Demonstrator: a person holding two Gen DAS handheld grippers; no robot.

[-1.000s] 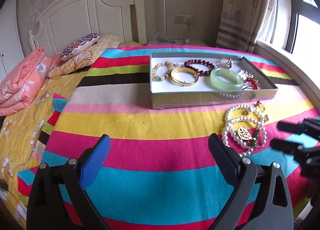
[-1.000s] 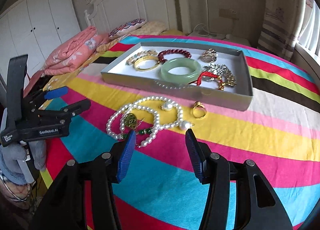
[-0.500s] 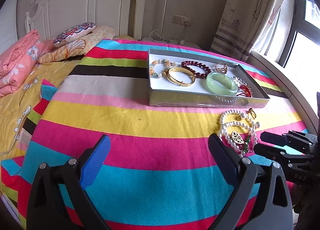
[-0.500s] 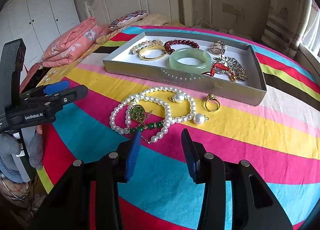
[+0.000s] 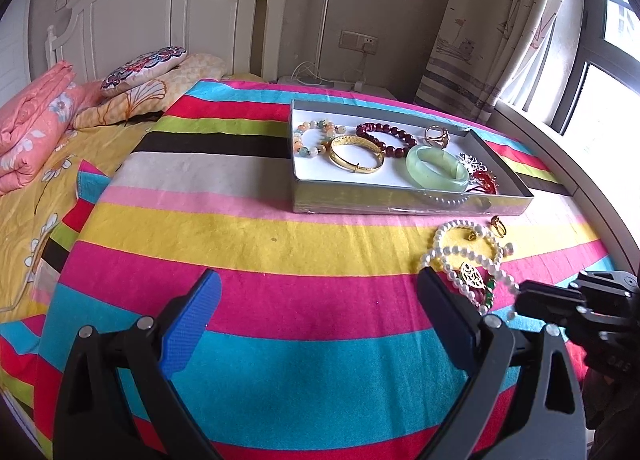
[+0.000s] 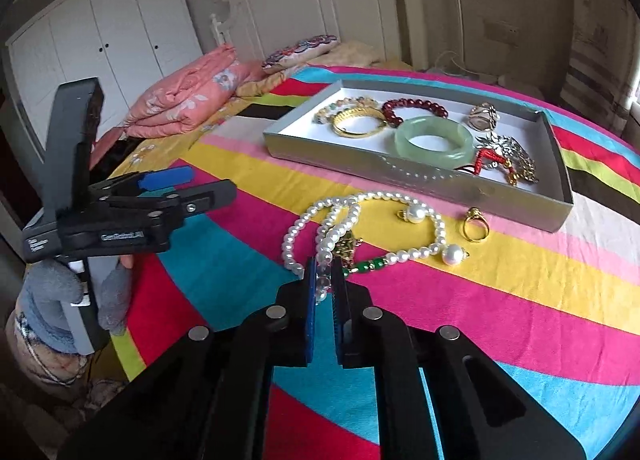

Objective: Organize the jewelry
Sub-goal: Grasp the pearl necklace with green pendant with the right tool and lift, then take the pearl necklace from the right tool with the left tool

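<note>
A grey tray (image 5: 404,205) (image 6: 560,212) on the striped bedspread holds a green jade bangle (image 5: 437,169) (image 6: 434,138), a gold bangle (image 5: 356,154), a dark red bead bracelet (image 5: 386,136) and other pieces. A white pearl necklace (image 5: 464,252) (image 6: 352,216) with a gold pendant lies in front of the tray, beside a gold ring (image 6: 474,225) and a pearl earring (image 6: 454,254). My right gripper (image 6: 325,280) is shut on the necklace's near loop. My left gripper (image 5: 318,296) is open and empty above the bedspread, left of the necklace.
Folded pink quilt (image 5: 32,124) and pillows (image 5: 144,68) lie at the head of the bed near the white headboard (image 5: 160,20). A window and curtain (image 5: 520,20) are on the right. The left gripper also shows in the right wrist view (image 6: 132,212).
My right gripper has moved forward onto the pearl necklace and closed on its near loop. The left gripper has stayed open and shifted slightly.
</note>
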